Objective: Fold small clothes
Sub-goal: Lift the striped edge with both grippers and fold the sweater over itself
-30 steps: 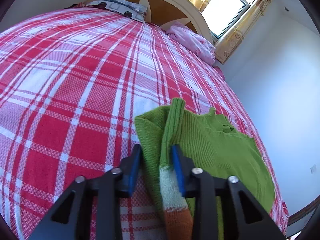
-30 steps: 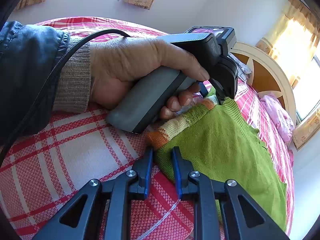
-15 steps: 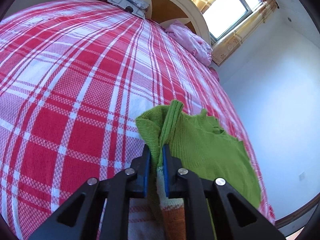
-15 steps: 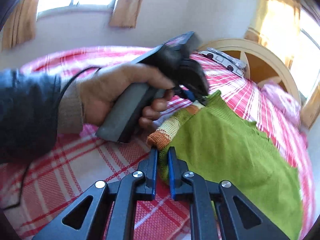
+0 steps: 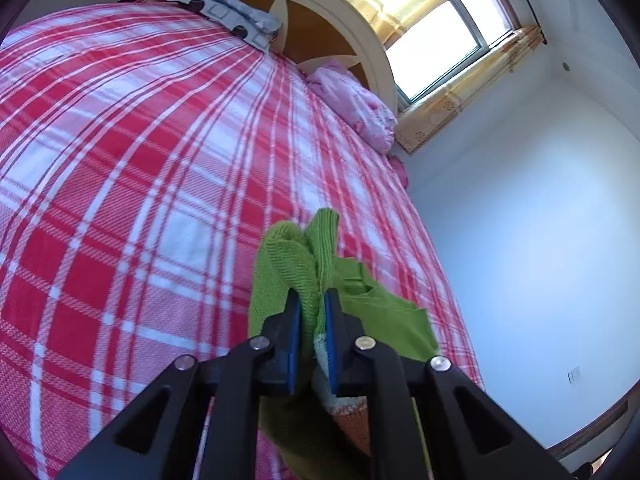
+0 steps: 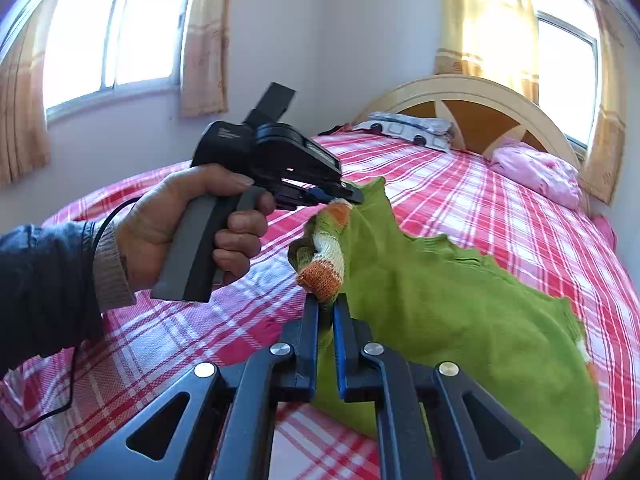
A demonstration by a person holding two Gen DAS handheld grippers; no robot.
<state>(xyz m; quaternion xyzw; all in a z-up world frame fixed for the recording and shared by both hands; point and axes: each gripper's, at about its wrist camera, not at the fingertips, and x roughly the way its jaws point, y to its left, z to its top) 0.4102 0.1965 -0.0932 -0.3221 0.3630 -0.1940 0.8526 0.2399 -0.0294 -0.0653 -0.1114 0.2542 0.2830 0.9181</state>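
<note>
A small green knit sweater with an orange-and-white striped sleeve cuff is lifted off the red plaid bed. My right gripper is shut on its near edge, just below the cuff. My left gripper is shut on the sweater's bunched shoulder edge; in the right wrist view it holds the sweater's far corner up, a hand around its grey handle. The sweater hangs stretched between the two grippers, its right side still draped on the bed.
The bed has a cream headboard. A grey-white folded cloth and a pink bundle lie near the headboard. Curtained windows and pale walls surround the bed. A black cable trails from the left hand.
Both grippers closed on the sweater's left edge and then lifted it up off the bed. The sleeve cuff now dangles between them.
</note>
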